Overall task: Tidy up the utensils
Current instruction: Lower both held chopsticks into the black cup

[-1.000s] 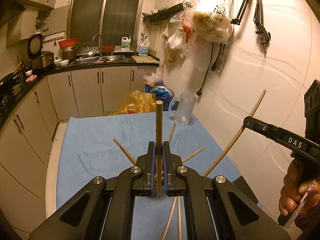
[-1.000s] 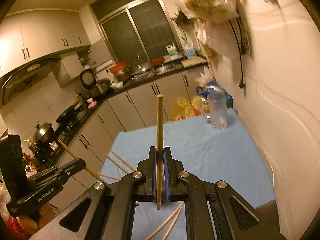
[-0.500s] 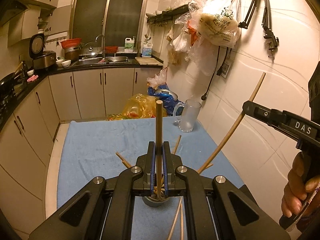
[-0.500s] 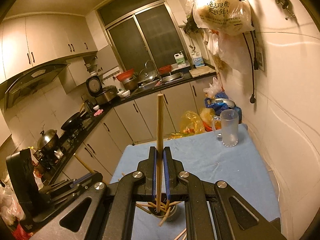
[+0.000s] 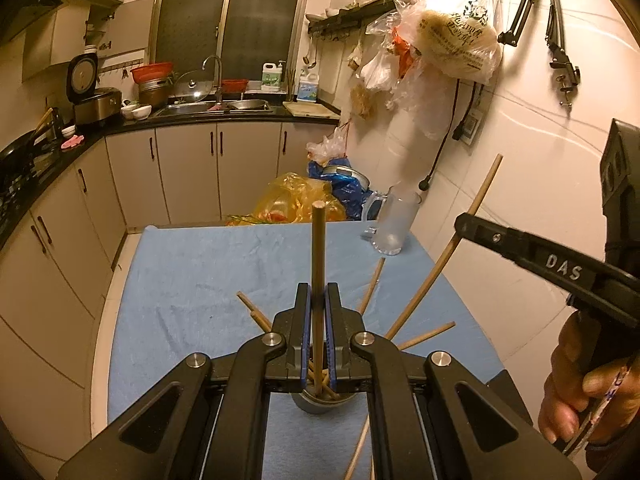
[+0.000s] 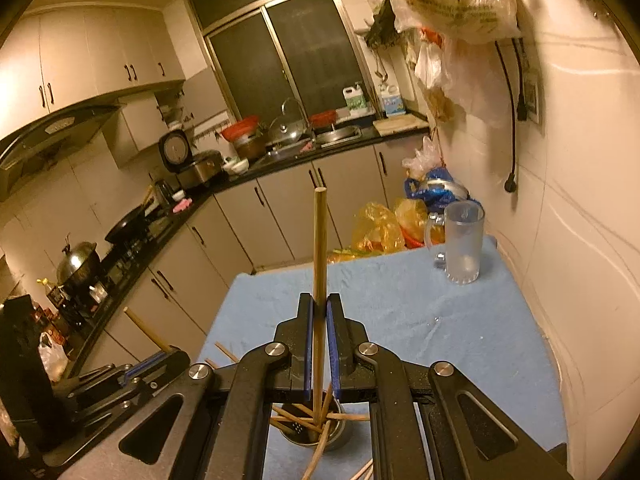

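Two chopsticks are in play, one in each of your grippers, and both now stand over the metal holder (image 6: 314, 432) that sits on the blue cloth (image 6: 420, 320) right beneath the fingers. Your left gripper (image 5: 319, 332) is clamped tight on its chopstick (image 5: 319, 264), which stands upright between the blue pads with its lower end down at the holder's mouth (image 5: 320, 400) — a sensible hold, since a vertical stick drops in cleanly once the pads let go. Your right gripper (image 6: 320, 340) is likewise closed on its own chopstick (image 6: 319, 248), gripped low on the shaft so the tip reaches in among the sticks already fanned out inside the cup. In the left view that right-hand stick (image 5: 452, 248) shows as a long slanted line running from the other tool down toward the holder, with your right hand (image 5: 588, 384) squeezing the trigger at the frame's edge. Several chopsticks already lean out of the cup at loose angles (image 5: 424, 334), and a few more lie on the cloth nearer you (image 6: 320, 456), so I judge the sorting partly done. Both tips look close enough that releasing is the next call — whether they sit fully inside the rim I cannot tell. Further back, a frosted glass mug (image 6: 462, 246) stands near the cloth's far corner by the wall, well apart from the work, and beyond it lie plastic bags (image 6: 378, 228) and the kitchen counter (image 6: 304, 152).
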`<action>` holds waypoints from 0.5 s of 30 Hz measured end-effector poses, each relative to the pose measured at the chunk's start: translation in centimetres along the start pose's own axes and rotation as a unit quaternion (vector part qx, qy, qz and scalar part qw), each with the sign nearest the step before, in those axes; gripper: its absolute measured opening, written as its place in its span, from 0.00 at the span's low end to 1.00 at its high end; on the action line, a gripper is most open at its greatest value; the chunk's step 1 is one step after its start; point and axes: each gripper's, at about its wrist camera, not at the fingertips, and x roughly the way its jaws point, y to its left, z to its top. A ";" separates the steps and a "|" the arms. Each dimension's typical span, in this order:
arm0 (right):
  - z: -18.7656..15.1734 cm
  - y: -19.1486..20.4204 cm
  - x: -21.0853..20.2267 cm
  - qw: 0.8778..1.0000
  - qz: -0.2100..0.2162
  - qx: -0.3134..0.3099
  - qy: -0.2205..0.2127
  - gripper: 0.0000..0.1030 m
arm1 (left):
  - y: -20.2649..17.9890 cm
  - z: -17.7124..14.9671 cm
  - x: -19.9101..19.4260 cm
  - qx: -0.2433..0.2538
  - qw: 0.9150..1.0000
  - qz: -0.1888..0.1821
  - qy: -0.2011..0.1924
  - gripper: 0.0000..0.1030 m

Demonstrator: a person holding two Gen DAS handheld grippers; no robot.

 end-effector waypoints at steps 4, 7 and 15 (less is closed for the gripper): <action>-0.8 -0.3 1.5 1.000 -0.005 -0.004 0.016 0.07 | -0.1 -0.3 0.6 0.003 1.000 0.004 0.003 0.06; -1.3 -0.4 2.2 1.000 -0.006 -0.007 0.021 0.07 | -0.3 -0.5 1.1 0.005 1.000 0.006 0.006 0.06; -1.8 -0.7 3.2 1.000 -0.010 -0.011 0.027 0.07 | 0.1 -1.1 2.1 0.005 1.000 0.009 0.017 0.06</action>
